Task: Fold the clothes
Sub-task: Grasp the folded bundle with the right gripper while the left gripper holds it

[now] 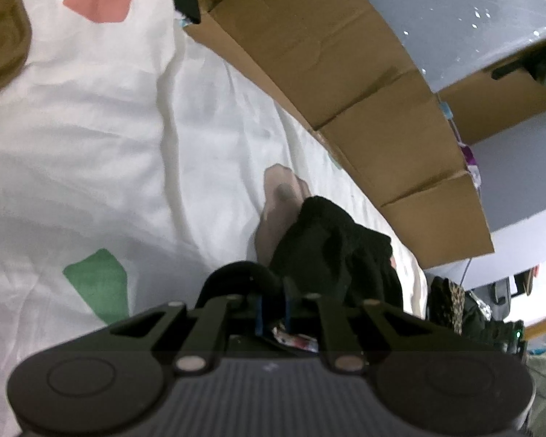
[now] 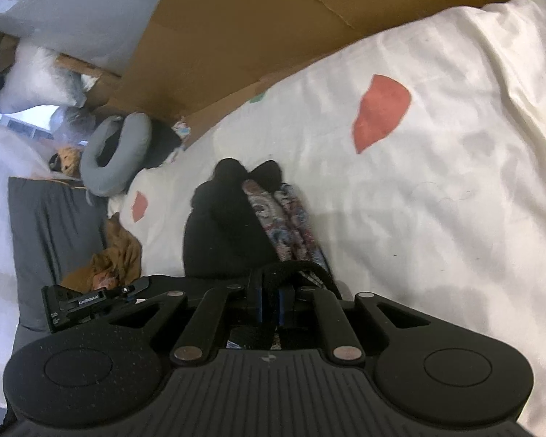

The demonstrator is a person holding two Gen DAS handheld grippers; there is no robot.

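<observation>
A bunched black garment hangs just beyond my left gripper, whose blue pads stand close together on a black edge of it. A beige cloth piece pokes out behind the black cloth. In the right wrist view the same black garment lies on the sheet with a patterned cloth beside it. My right gripper is shut on a black band of the garment. A black tool part at the left of that view may be the other gripper.
A white bed sheet with pink and green patches covers the bed. Cardboard runs along its far side. A grey neck pillow, brown cloth and a grey mat sit at the left.
</observation>
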